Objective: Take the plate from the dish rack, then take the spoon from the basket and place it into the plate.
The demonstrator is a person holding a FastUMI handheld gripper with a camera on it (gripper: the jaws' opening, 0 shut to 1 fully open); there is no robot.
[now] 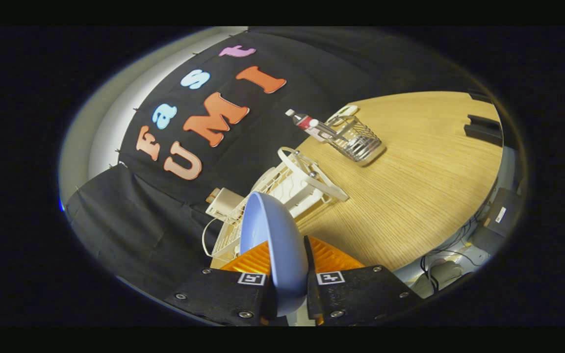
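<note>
Pale blue and smooth, a round plate (275, 245) stands edge-on between the two fingers of the tongs (287, 287) at the bottom centre of the frame; both fingers press against it, one on each face, so the tongs are pinching the plate by its rim. The plate is lifted and tilted, its hollow side turned toward the left of the frame, and its upper edge rises just in front of the rack.

Just beyond the fingers, at the middle of the frame, a white plastic dish rack (282, 193) with slotted bars and a curved hoop handle sits on the light wood-grain worktop (410, 181). The view is rolled, so the worktop slopes up toward the upper right.

Farther along the worktop, in the upper middle right of the frame and well apart from the rack, stands a silver wire basket (358, 139). A white-handled utensil (341, 113) sticks out of it; whether this is the spoon is hard to tell at this size. Just beside the basket, on its left, is a clear plastic bottle with a red label and white cap (304, 120).

Behind the rack, black cloth (165, 230) forms the booth wall across the left half of the frame. Dark cables (439, 255) trail at the lower right, off the worktop's edge.
</note>
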